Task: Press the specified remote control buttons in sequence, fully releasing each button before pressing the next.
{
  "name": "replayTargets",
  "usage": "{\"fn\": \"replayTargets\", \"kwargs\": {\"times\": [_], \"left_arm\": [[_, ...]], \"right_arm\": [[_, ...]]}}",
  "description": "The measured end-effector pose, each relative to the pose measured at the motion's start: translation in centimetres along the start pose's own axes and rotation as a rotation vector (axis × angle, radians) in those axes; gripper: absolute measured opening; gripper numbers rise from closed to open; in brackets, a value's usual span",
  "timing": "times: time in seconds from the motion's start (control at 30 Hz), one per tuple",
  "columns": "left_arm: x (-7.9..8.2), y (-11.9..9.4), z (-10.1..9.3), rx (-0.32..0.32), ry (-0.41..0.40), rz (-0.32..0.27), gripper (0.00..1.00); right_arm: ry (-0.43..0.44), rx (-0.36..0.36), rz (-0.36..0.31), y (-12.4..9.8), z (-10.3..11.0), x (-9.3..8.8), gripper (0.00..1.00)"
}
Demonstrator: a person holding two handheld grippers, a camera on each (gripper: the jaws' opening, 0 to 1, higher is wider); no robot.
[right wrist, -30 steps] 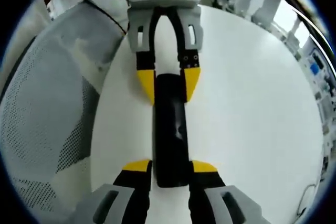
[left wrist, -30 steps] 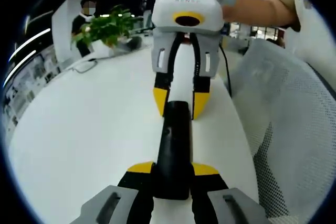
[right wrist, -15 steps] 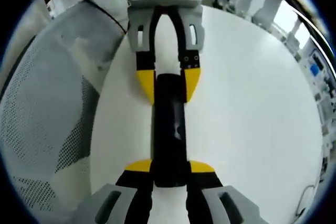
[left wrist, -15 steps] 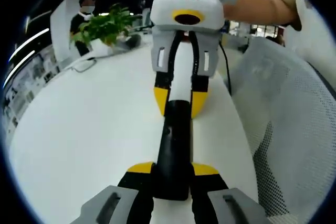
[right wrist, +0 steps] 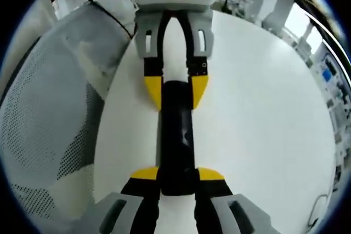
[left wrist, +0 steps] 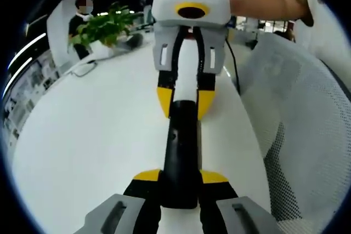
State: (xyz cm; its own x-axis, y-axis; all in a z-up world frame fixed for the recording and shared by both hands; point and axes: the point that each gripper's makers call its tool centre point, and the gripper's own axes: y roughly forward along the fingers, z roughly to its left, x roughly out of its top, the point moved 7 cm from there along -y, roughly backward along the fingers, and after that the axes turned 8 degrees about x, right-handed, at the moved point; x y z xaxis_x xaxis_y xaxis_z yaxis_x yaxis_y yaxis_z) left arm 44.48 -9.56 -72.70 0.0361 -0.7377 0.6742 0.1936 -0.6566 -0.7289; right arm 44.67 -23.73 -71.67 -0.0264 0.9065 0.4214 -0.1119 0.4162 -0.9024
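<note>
Open office behind, with lit ceiling strips and a seated person (left wrist: pixel 80 23) at the far edge beside a green potted plant (left wrist: pixel 107 26). A broad white tabletop (left wrist: pixel 82 135) carries the work; a white mesh chair back (left wrist: pixel 307 130) stands just off its edge, on the right of the left gripper view and on the left of the right gripper view (right wrist: pixel 49 135). A long black remote control (left wrist: pixel 181 152) is held above the tabletop, spanning the gap between the two grippers, which face each other end to end. In the left gripper view the left gripper (left wrist: pixel 180 182) has its yellow-tipped jaws pressed against both sides of the near end of the remote control; the right gripper (left wrist: pixel 184 102) comes in from the top, its yellow tips flanking the far end and touching it. A person's forearm (left wrist: pixel 263 4) reaches in from the upper right to that gripper's grey body, a black cable (left wrist: pixel 235 75) trailing down from it. In the right gripper view the right gripper (right wrist: pixel 176 182) pinches the near end of the remote control (right wrist: pixel 176 135), and the left gripper (right wrist: pixel 175 89) closes on the opposite end. The button face of the remote control cannot be made out.
</note>
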Motion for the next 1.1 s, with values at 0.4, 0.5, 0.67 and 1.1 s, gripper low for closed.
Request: {"fn": "replayTargets", "kwargs": {"times": [0.4,0.5,0.67,1.1], "left_arm": [[0.9,-0.6,1.4,0.026,0.006,-0.013,0.24],[1.1,-0.7,1.6,0.03,0.008,-0.014,0.24],[1.4,-0.7,2.2,0.035,0.011,-0.019,0.24],[1.8,-0.6,3.8,0.042,0.017,-0.026,0.24]], "right_arm": [[-0.017,-0.031,-0.006,-1.5,-1.1,0.4,0.21],[-0.021,-0.038,-0.004,-1.8,-1.4,0.5,0.21],[-0.029,-0.046,-0.003,-2.3,-2.0,0.5,0.21],[-0.033,-0.058,-0.008,-2.9,-3.1,0.8,0.21]]}}
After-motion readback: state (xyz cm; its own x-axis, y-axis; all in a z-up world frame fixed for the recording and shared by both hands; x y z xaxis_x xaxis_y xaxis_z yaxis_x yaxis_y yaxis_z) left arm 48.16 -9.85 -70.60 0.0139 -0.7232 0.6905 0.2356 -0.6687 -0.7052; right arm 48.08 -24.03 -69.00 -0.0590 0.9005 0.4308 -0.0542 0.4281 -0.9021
